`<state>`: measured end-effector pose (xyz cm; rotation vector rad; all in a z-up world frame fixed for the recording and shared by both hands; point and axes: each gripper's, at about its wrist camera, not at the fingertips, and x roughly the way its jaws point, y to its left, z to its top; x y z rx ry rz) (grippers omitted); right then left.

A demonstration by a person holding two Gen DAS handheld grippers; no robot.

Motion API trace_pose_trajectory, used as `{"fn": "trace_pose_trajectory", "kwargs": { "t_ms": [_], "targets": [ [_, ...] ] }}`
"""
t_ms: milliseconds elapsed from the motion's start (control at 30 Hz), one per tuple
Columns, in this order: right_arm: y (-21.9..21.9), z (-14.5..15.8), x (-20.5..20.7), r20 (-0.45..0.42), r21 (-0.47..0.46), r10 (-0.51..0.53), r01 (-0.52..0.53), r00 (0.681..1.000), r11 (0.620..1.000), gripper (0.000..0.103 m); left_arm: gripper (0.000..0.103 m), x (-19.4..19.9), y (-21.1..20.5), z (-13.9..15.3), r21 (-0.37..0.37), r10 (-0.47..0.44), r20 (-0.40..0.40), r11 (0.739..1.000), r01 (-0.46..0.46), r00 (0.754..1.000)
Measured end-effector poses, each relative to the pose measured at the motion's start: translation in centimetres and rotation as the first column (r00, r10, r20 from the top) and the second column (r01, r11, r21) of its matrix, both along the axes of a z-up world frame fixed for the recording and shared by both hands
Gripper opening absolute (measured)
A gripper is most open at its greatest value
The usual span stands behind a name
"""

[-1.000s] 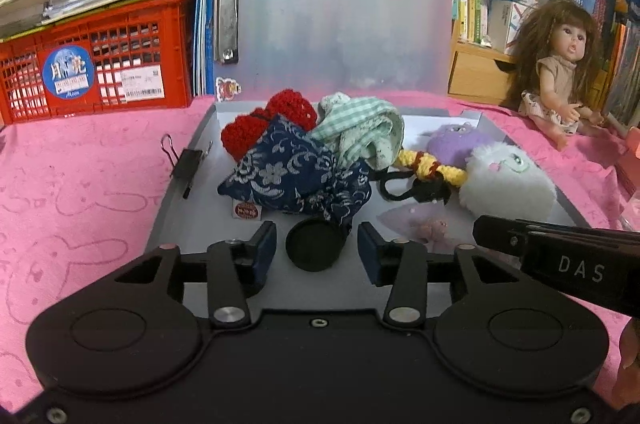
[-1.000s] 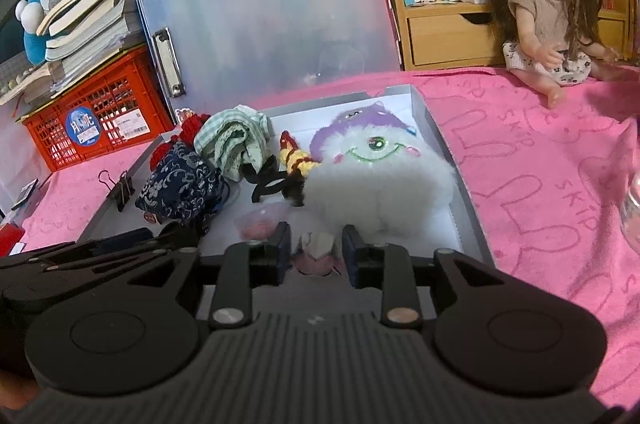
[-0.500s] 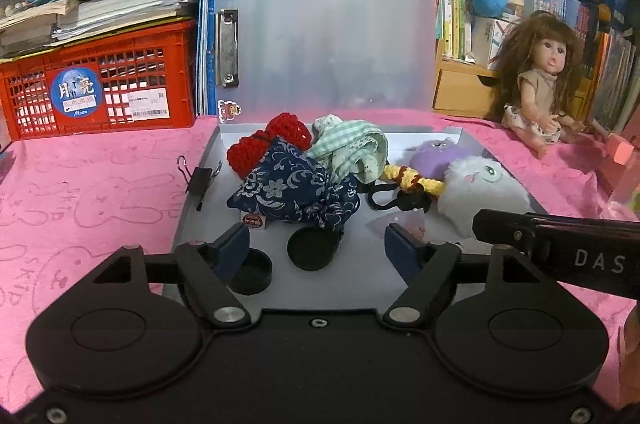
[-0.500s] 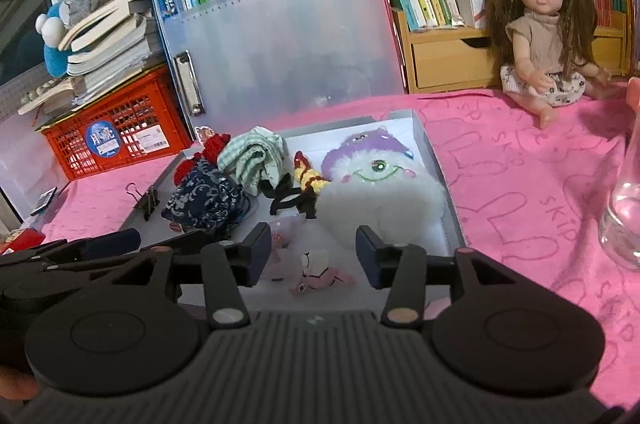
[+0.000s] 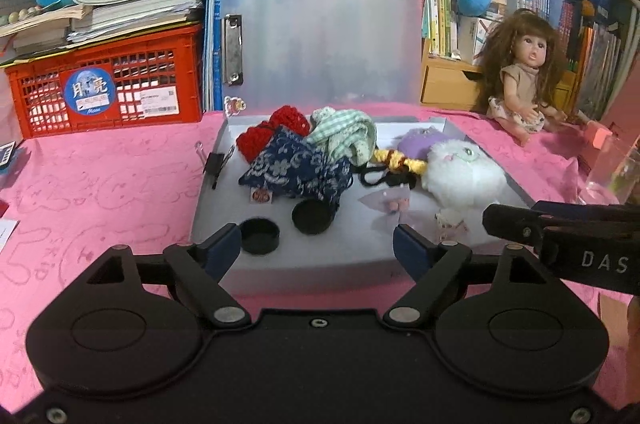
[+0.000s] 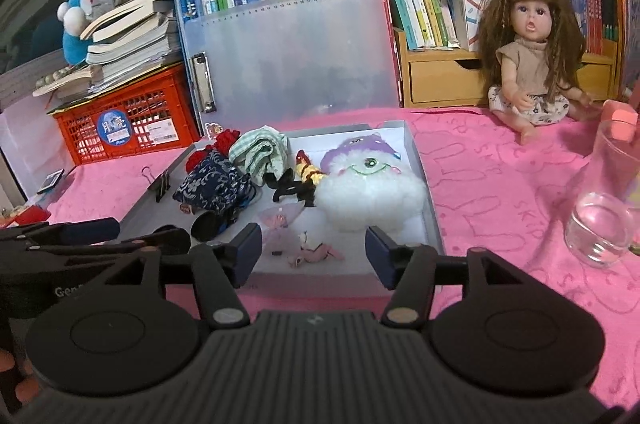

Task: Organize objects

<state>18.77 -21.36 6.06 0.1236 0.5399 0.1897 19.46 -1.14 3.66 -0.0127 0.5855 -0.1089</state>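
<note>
Most things already lie in the grey tray [image 5: 208, 224]. At its left edge sits a binder clip [image 5: 214, 161] (half out, it seems); near the front edge, two black lids [image 5: 259, 242]. Pouches [image 5: 296, 171] and a white plush [image 5: 464, 175] fill the rest. The left gripper [image 5: 316, 250] and right gripper [image 6: 314, 252] hang before the front edge, fingers opening wide, empty.

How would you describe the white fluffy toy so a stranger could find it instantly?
Start at the shallow grey tray on the pink cloth. In its right half lies the white fluffy toy, beside a yellow-and-red charm. Only it has a purple cap and one green eye.
</note>
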Motion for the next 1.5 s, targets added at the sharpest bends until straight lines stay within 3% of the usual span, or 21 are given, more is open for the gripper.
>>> {"fn": "trace_pose_trajectory", "kwargs": {
  "t_ms": [533,833,1233,1500],
  "targets": [
    [0.6,-2.5,-4.1,-0.018,-0.072,0.007,-0.008,1.0,0.997,0.074,0.086,-4.4,1.3,-2.7,0.036,0.038,-0.068,0.999,-0.035,0.997],
    [1.2,-4.5,-4.3,-0.054,-0.117,-0.017,0.011,0.998,0.993,0.077,0.091,-4.5,1.5,-4.1,0.046,0.063,-0.093,0.997,-0.059,0.994],
    [2.7,-4.5,-3.4,-0.077,-0.194,-0.028,0.013,0.997,0.981,0.084,0.102,-4.3,1.9,-4.4,0.062,0.125,-0.105,0.991,-0.119,0.987],
    [2.6,-4.8,-3.4,-0.088,-0.194,-0.036,0.018,0.996,0.981,0.091,0.103,-4.2,2.1,-4.5,0.057,0.14,-0.109,0.989,-0.134,0.984]
  ]
}}
